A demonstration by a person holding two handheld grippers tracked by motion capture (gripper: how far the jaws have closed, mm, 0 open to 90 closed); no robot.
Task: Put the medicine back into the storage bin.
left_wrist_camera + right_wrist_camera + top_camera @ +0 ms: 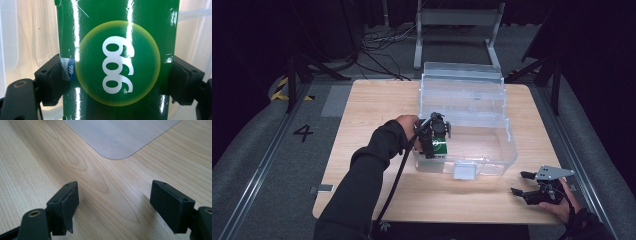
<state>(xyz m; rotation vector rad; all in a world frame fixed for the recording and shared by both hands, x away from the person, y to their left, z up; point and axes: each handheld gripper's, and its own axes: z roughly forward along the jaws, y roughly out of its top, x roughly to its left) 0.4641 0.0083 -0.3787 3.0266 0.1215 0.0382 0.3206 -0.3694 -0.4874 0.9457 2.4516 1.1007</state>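
- Resting near the front right corner of the table, the right gripper lies low over the wood with its jaws spread wide and nothing between them.
- Its own view confirms this: bare wood grain runs between the two black pads, and a rounded corner of frosted plastic lies on the wood just ahead. I cannot tell for sure which part of the bin that sheet is.
- Farther in, at the front left corner of the clear plastic bin, the left gripper holds a green box at or just above the bin's front wall.
- In the left gripper view the jaws press on the two side edges of the green box, which bears a yellow disc with white "999" print; a small blue-and-white tab sits against one pad.
- The bin's floor looks bare apart from a pale latch on its front wall, and its lid stands open toward the far edge of the table.
- Judged from this, the step in hand is carrying the box into the bin.
- The next move likely calls for clearing the front wall, lowering the box to the floor by the front left corner, then parting the jaws only once it rests.
- The glossy sides may slip, so a level hold matters.
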